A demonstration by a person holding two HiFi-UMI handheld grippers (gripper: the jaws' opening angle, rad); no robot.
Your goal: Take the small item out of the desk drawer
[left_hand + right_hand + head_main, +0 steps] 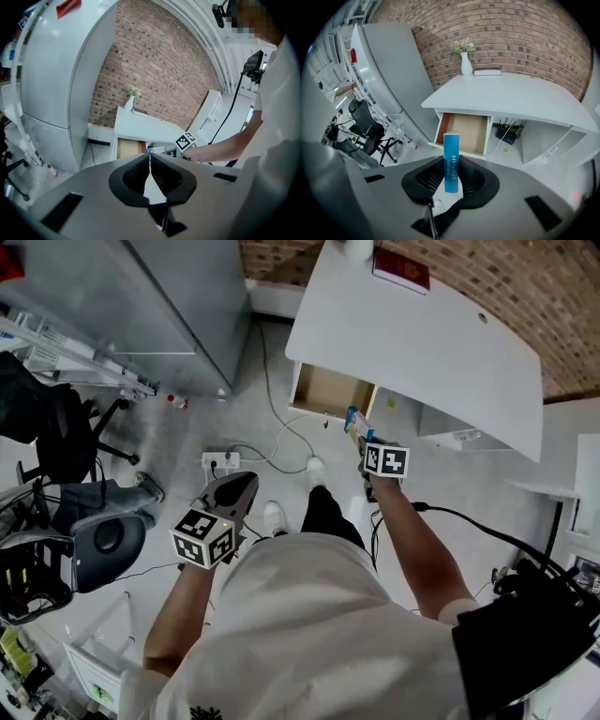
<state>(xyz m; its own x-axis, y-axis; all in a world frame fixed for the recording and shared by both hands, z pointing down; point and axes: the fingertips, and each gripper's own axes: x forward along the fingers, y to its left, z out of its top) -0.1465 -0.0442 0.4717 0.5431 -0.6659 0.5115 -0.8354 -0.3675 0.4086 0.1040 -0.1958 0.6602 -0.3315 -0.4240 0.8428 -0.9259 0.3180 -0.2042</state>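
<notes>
Here, a small blue box (451, 161) is held upright between the fingers (432, 178) of the right gripper (451, 177), which are closed part-way and pressed onto its narrow sides. The box is carried in the air, out of the drawer (465, 132) and just in front of it. The drawer is seen pulled open beneath the front edge of the white bench (520, 98). White lettering is printed down the box's front face.

At the far edge of the bench a white vase (466, 65) with flowers is stood, and a dark red book (487, 71) is laid just beside it. A black router (507, 135) is set low under the bench, to the right of the drawer. A tall grey cabinet (178, 306) is stood to the left of the bench, in front of a brick wall.

The left gripper (150, 165) is held low and back beside the person's body, well apart from the bench. Its fingers (135, 176) are brought together, tips touching, with nothing gripped between them.
</notes>
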